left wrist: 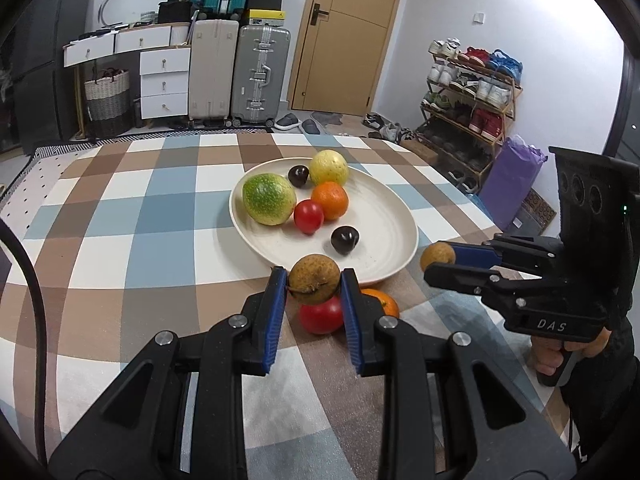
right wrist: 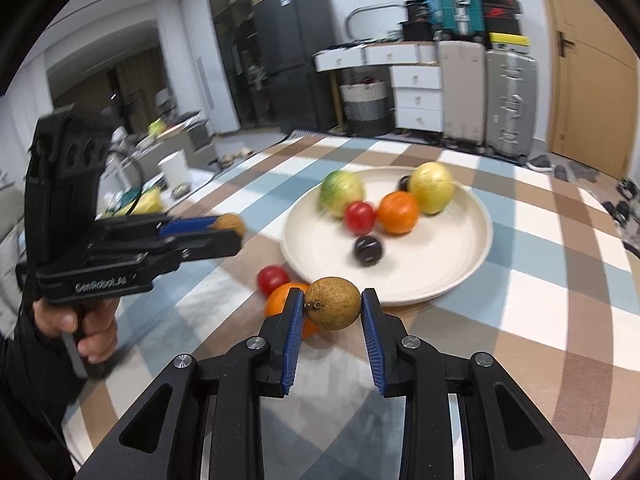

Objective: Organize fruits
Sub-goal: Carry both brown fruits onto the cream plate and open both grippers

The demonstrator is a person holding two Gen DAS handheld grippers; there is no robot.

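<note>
Carrying a brown longan [left wrist: 315, 283] clamped in the left hand-held gripper [left wrist: 314, 285] and another [right wrist: 333, 303] in the right hand-held gripper [right wrist: 333, 305], just beside the plate [left wrist: 394, 256], either round fruit could squirt free.

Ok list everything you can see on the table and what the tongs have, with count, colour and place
plate: one, cream, table centre
green fruit: one, on plate
yellow fruit: one, on plate
orange: one, on plate
tomato: one, red, on plate
dark fruits: two, near-black, on plate
loose tomato: one, red, on cloth beside plate
loose orange: one, on cloth beside it
tablecloth: one, brown, blue, white checks
left tongs: shut on a brown fruit
right tongs: shut on another brown fruit
</note>
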